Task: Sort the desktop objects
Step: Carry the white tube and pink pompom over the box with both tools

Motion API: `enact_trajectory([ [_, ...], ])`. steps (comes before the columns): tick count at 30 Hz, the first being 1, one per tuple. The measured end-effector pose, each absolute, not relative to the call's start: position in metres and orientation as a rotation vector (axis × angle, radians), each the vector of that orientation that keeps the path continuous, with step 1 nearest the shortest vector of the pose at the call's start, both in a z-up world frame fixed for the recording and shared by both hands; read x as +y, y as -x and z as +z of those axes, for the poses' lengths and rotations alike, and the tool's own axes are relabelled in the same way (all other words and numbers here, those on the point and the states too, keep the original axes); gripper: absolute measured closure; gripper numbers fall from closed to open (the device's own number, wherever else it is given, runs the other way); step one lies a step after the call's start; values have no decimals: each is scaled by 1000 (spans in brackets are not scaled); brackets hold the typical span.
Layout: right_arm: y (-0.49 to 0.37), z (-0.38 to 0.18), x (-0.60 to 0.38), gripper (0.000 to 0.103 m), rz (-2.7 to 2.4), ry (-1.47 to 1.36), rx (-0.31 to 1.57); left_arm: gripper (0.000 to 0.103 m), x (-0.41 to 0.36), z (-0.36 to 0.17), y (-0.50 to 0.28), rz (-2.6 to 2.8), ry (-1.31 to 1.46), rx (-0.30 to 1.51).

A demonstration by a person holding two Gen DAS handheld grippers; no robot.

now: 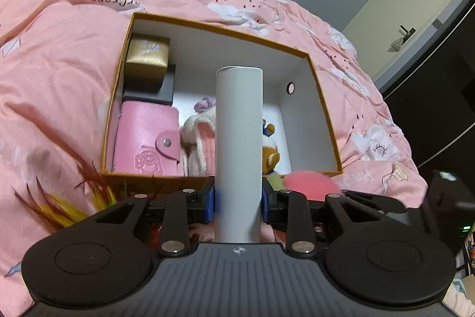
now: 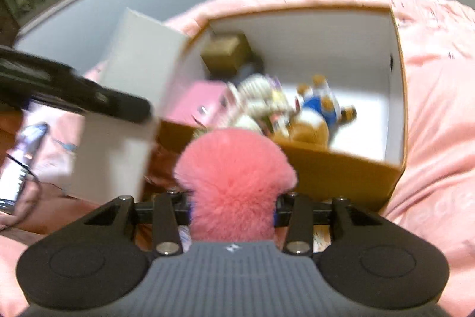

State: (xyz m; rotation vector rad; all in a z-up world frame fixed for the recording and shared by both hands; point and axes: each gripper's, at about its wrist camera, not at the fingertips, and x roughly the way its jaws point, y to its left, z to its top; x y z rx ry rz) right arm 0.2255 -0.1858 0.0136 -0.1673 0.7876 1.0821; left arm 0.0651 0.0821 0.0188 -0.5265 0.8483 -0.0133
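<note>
Here's the white tube (image 1: 239, 150), a plain matte cylinder with a flat cap, standing tall between the blue pads (image 1: 211, 202) of the left gripper (image 1: 238, 202), which is clamped on its lower part at a narrow setting. The tube is held above the near edge of the orange box (image 1: 221, 30), which lies on the pink bedcover (image 1: 59, 64). From the right wrist the same tube looms at the left of the picture, smeared by motion.

Now the pink pom-pom (image 2: 236, 183): round, fluffy, bright coral. The right gripper (image 2: 234, 211) has it squeezed between its jaws, fur bulging out above them, just short of the box's near wall.

Count inside the white-lined box: one gold little box (image 1: 147, 60) sitting on one black box (image 1: 164, 86), one pink snap wallet (image 1: 147, 138) with an embossed rose, one cream knitted toy (image 1: 196, 143), one bear in blue (image 2: 319, 109) (half hidden behind the tube in the left view). Two grippers, one tube, one pom-pom.

Red and yellow feathers (image 1: 68, 198) lie on the cover at the left gripper's side.
</note>
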Motion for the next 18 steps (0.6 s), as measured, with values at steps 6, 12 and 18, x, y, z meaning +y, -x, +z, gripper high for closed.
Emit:
enact_trajectory([
  [6,-229,48,-178,59,1113,123,702,70,79,32,-74,-15,498,807],
  [12,-249,72,-160,59,1100,156,605,70,80,42,-89,2,472,758],
  [18,-275,83,-130,59,1082,189,575,70,95,52,-104,46,438,723],
])
